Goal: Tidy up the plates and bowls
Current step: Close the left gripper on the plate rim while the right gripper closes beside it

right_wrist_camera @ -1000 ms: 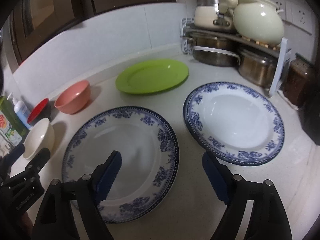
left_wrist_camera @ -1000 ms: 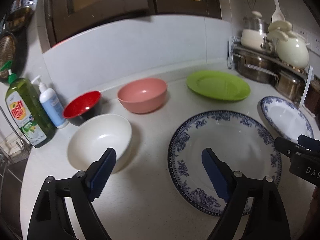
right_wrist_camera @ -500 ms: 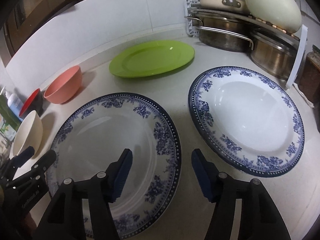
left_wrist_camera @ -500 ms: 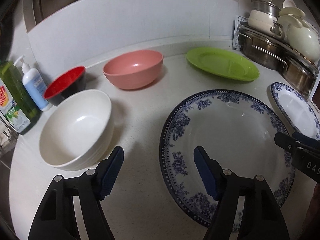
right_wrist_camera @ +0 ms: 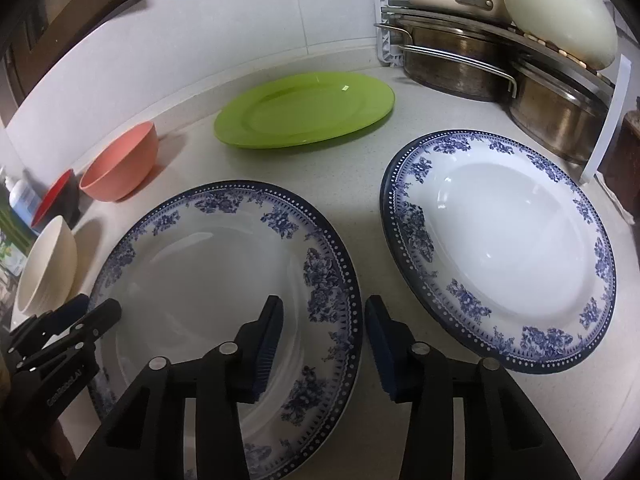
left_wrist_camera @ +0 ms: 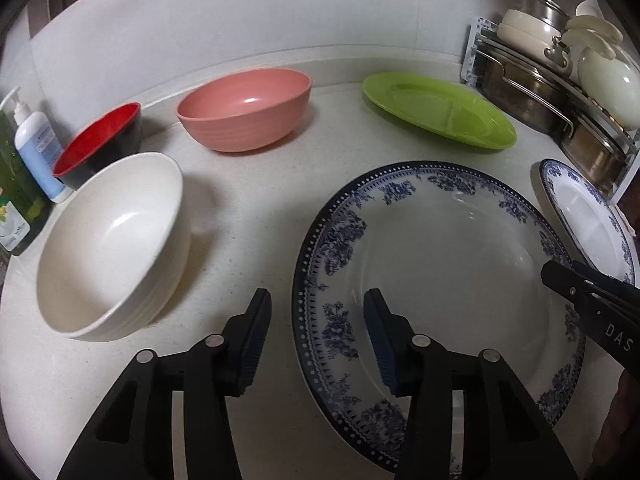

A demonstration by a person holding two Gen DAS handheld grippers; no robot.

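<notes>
**Both grippers straddled the near plate's rims — nothing lifted yet**

The left gripper (left_wrist_camera: 316, 336) had its fingers spread partway, one pad outside the left rim of the near blue-patterned plate (left_wrist_camera: 440, 264) and the other over the plate's well, holding nothing. Whether either pad touched the rim could not be told. The right gripper (right_wrist_camera: 322, 340) matched it on the opposite side: fingers apart, one over the well, one just past the right rim, empty too.

The risks, as a judgement: glazed china is slick, and a pinch taken too shallow on the rim could let the plate slip or tip as it rose. If the two sides closed unevenly, the plate might skid across the surface (left_wrist_camera: 256, 216) toward the white bowl (left_wrist_camera: 108, 248) just beside it, or toward the second blue-patterned plate (right_wrist_camera: 504, 240), which sat close on the right with only a narrow gap between them — a clink or chip was possible.

Farther out, the pink bowl (left_wrist_camera: 244, 114) and the red bowl (left_wrist_camera: 98, 140) stood toward the back left, near the soap bottles (left_wrist_camera: 34, 148). The green plate (right_wrist_camera: 304, 108) lay toward the back, apart from the others, and a rack of pots (right_wrist_camera: 500, 60) filled the back right corner. Nothing was stacked so far.
</notes>
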